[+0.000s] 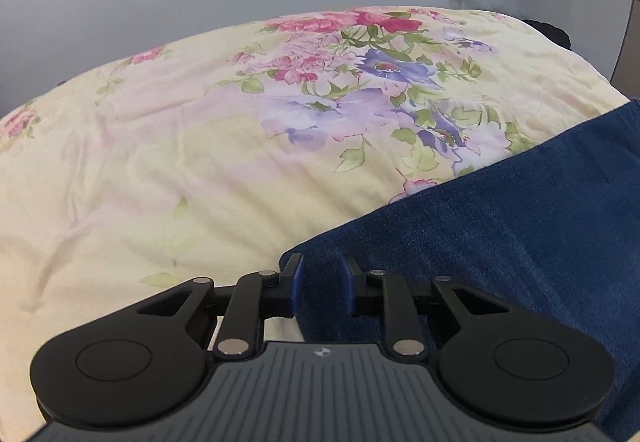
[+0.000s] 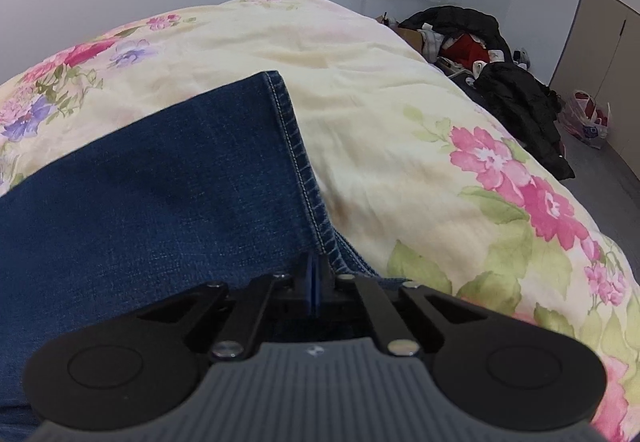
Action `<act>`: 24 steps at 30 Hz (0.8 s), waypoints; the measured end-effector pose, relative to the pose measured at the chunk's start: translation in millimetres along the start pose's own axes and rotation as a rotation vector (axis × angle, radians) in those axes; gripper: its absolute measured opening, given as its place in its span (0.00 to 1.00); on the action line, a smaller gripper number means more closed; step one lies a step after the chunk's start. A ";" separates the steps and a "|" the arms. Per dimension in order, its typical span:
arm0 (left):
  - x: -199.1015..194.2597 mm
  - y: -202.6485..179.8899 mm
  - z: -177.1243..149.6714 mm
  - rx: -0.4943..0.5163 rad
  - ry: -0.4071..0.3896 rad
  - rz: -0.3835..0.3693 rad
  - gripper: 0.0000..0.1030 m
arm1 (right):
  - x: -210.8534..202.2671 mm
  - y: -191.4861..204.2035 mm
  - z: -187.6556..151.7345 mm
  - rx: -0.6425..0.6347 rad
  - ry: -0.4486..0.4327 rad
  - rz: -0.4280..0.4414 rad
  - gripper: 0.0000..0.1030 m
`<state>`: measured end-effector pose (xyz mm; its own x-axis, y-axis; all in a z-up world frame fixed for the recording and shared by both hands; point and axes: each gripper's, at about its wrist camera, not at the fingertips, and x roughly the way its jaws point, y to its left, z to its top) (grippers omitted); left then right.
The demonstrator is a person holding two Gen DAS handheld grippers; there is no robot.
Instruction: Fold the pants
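Dark blue denim pants lie on a floral bedspread. In the left wrist view my left gripper is open, its two fingers straddling a corner of the denim at the fabric's left edge. In the right wrist view the pants show a stitched hem running from the far corner down to my right gripper, which is shut on the hem edge of the pants.
The bedspread covers the whole bed. Beyond its right edge, a pile of dark clothes and a plastic bag lie on the floor near cupboard doors. A grey wall stands behind the bed.
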<state>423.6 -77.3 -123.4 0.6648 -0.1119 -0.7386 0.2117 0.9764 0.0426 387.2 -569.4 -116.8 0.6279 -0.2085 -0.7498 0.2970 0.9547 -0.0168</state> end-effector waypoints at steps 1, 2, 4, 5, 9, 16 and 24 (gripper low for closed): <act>-12.1 -0.7 -4.0 0.017 -0.011 -0.013 0.25 | -11.6 2.0 -3.2 0.019 -0.008 0.006 0.00; -23.4 -1.7 -8.6 0.031 -0.020 -0.026 0.25 | -23.9 5.4 -7.7 0.033 -0.012 0.008 0.00; -47.5 -6.0 -18.4 0.064 -0.033 -0.052 0.25 | -48.4 15.0 -21.2 0.046 -0.009 0.039 0.03; -58.1 -8.6 -23.8 0.074 -0.038 -0.064 0.25 | -60.4 20.2 -29.1 0.056 -0.007 0.063 0.03; -89.0 -17.0 -45.6 0.073 -0.026 -0.134 0.24 | -105.9 44.9 -66.7 0.106 0.026 0.170 0.04; -85.2 -28.9 -85.1 0.028 0.035 -0.163 0.21 | -166.1 96.8 -152.8 0.111 -0.003 0.231 0.04; -80.3 -21.8 -92.9 -0.039 0.043 -0.176 0.21 | -183.3 137.1 -198.3 0.078 -0.023 0.189 0.26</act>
<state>299.0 -72.4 -127.5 0.5885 -0.2744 -0.7605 0.2934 0.9490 -0.1154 170.2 -358.2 -112.9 0.6937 -0.0329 -0.7195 0.2269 0.9581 0.1750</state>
